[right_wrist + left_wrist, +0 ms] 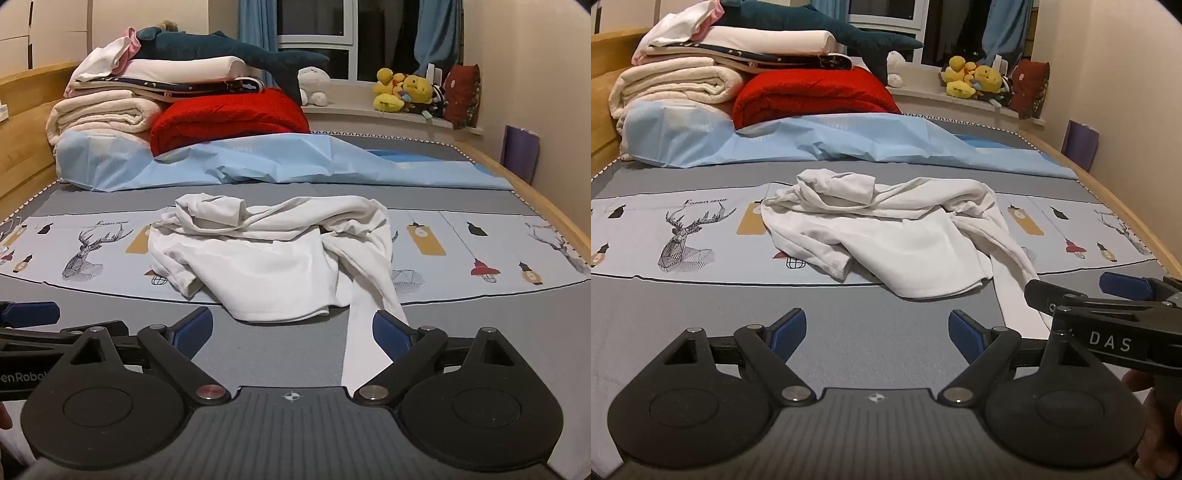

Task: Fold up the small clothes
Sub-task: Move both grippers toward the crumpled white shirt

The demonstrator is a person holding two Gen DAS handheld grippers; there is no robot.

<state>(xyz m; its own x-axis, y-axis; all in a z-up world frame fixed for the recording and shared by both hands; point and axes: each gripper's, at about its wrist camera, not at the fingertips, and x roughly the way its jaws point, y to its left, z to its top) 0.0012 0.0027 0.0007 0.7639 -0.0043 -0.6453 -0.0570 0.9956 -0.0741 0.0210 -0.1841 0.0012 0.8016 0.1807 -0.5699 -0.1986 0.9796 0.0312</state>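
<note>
A crumpled white garment (886,229) (266,254) lies in the middle of the bed, on the grey sheet with a deer print (687,236). One long white sleeve (364,332) trails toward me. My left gripper (877,332) hovers open over bare grey sheet, just short of the garment's near edge, with nothing between its fingers. My right gripper (291,330) is open too; the sleeve runs between its fingers, close to the right blue pad (391,332), and neither pad presses on it. Each gripper shows at the edge of the other's view, the right gripper (1086,290) beside the sleeve.
Folded blankets (679,85) and a red blanket (816,96) are stacked at the bed's far left, with a dark plush shark (229,48) on top. A rumpled light-blue sheet (849,140) lies behind the garment. Yellow plush toys (402,92) sit on the windowsill. A wooden bed frame (1137,221) runs along the right.
</note>
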